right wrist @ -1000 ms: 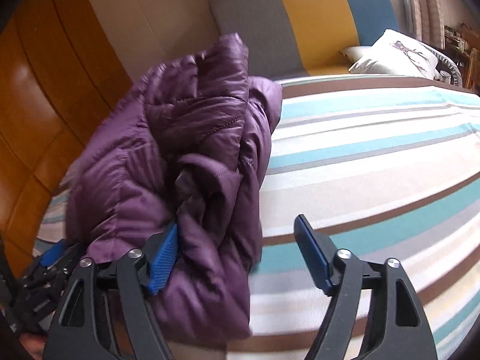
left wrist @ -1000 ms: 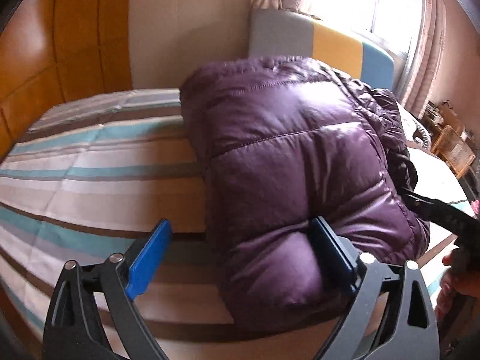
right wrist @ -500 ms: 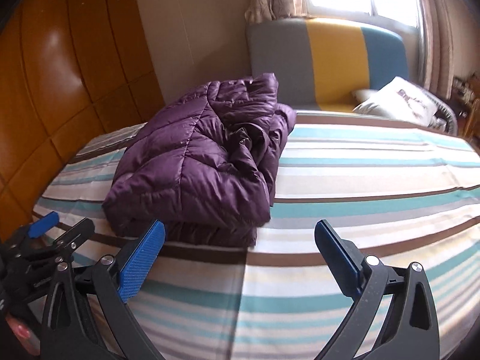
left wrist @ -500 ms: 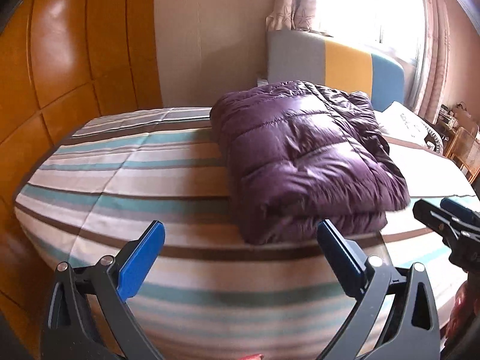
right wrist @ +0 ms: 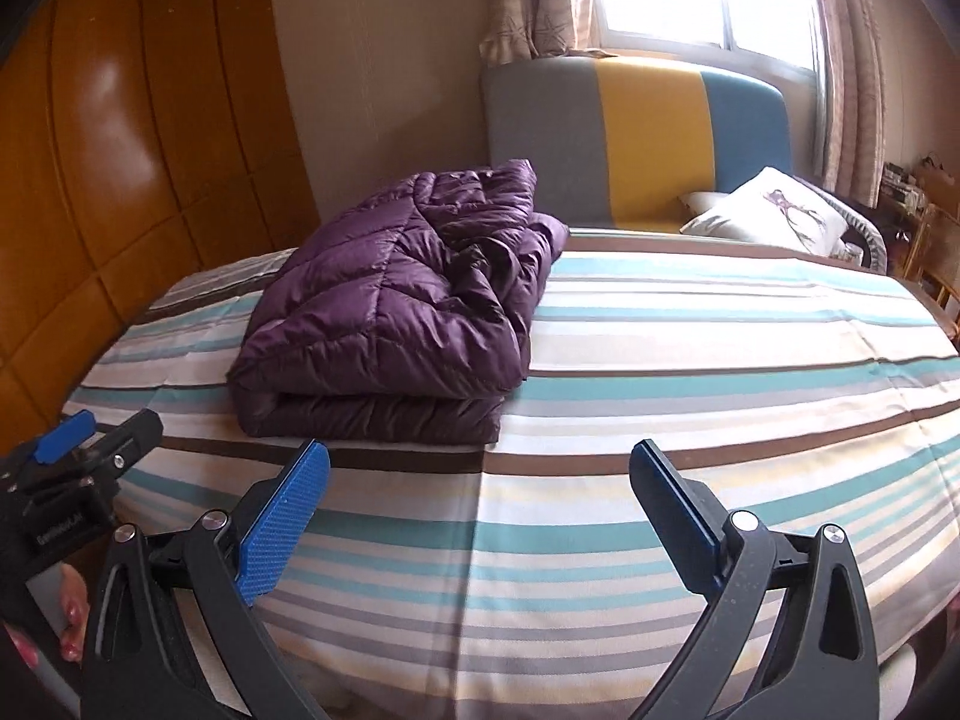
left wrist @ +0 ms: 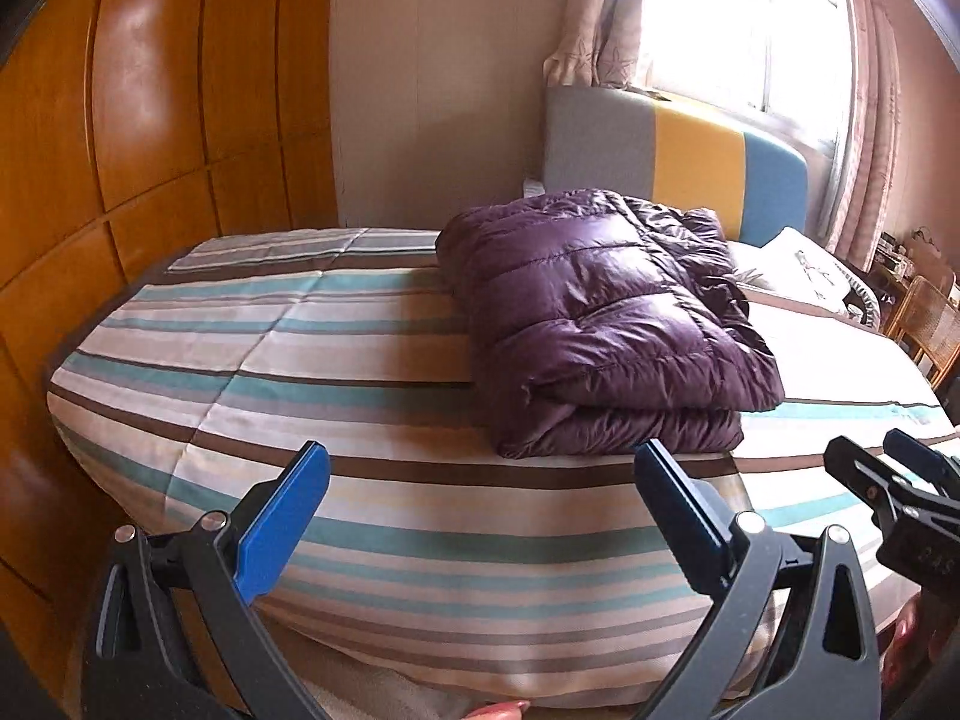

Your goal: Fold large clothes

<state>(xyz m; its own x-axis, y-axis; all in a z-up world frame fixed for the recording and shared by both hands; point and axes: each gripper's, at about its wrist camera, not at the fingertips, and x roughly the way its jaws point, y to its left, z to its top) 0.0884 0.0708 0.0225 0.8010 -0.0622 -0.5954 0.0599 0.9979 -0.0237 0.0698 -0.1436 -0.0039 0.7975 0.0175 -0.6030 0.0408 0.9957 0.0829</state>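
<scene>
A purple quilted down jacket [left wrist: 606, 324] lies folded into a thick rectangular bundle on the striped bed; it also shows in the right wrist view [right wrist: 402, 312]. My left gripper [left wrist: 480, 480] is open and empty, held back from the bed's near edge, well short of the jacket. My right gripper [right wrist: 480, 474] is open and empty too, also off the near edge, with the jacket ahead and to its left. Each gripper shows at the edge of the other's view: the right one in the left wrist view [left wrist: 888, 468], the left one in the right wrist view [right wrist: 96, 426].
The bed has a striped cover [left wrist: 336, 372]. A grey, yellow and blue headboard [right wrist: 636, 138] and a white pillow [right wrist: 768, 216] stand at the far end. Wooden wardrobe panels [left wrist: 120, 120] run along the left. A wicker chair [left wrist: 930, 324] is at the far right.
Both grippers let go of the folded jacket and pulled back from it, past the bed's near edge. The jacket stays folded on the bed.
</scene>
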